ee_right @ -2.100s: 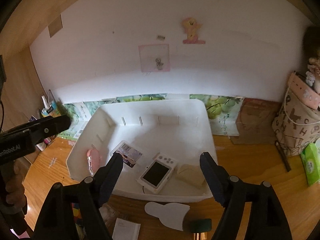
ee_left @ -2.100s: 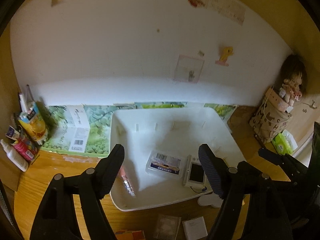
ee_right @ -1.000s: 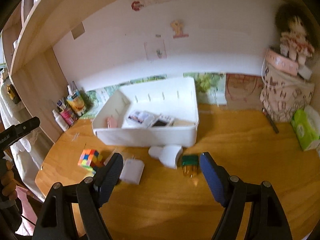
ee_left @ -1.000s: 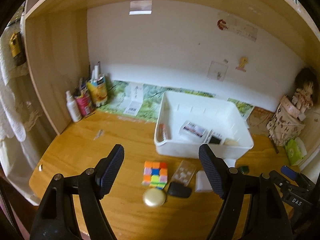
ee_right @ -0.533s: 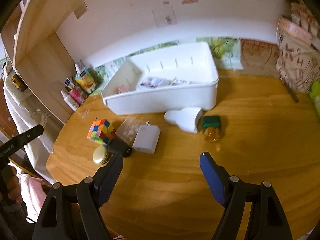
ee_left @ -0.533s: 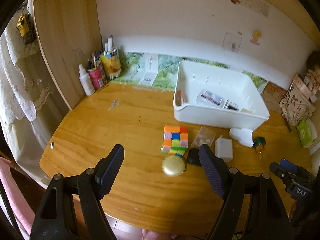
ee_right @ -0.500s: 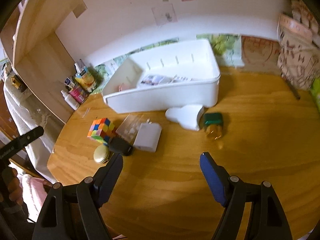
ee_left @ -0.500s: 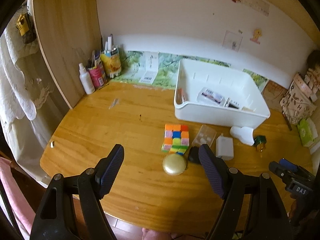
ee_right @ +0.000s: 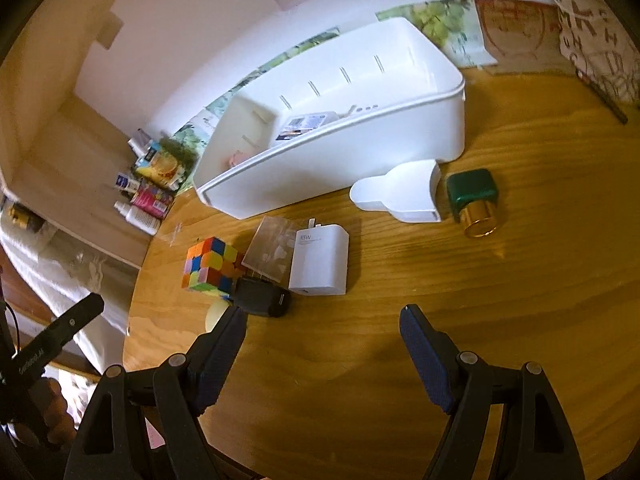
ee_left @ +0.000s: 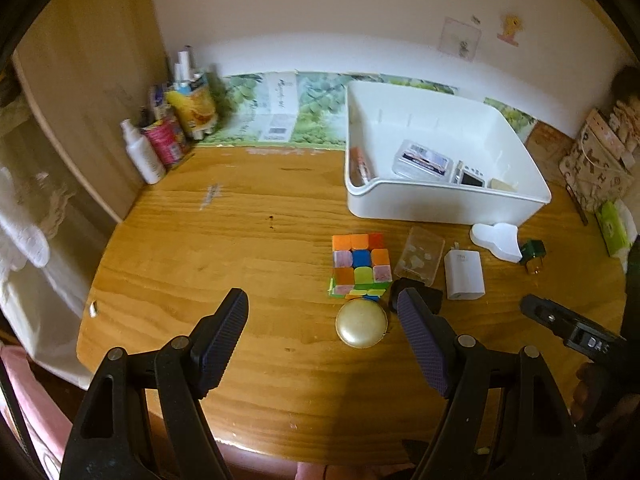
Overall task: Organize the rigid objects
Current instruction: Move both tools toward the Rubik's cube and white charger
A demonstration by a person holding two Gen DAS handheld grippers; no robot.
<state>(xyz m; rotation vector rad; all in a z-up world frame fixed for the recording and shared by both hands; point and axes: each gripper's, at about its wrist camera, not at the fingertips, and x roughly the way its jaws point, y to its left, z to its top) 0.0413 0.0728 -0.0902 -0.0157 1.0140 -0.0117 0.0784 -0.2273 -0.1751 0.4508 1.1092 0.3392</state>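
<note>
Both grippers have drawn back from the white bin (ee_left: 444,204) and tilted down; the loose things on the desk (ee_left: 240,240) now show. Left gripper (ee_left: 322,316) and right gripper (ee_right: 322,330) stand wide, holding nothing. The bin, toward the desk's back edge, holds a pink item, a labelled clear case (ee_left: 424,158) and a small screen device (ee_left: 472,178). Before its front wall lie a colour cube (ee_left: 360,264), gold disc (ee_left: 361,327) and white charger (ee_left: 463,274).
</note>
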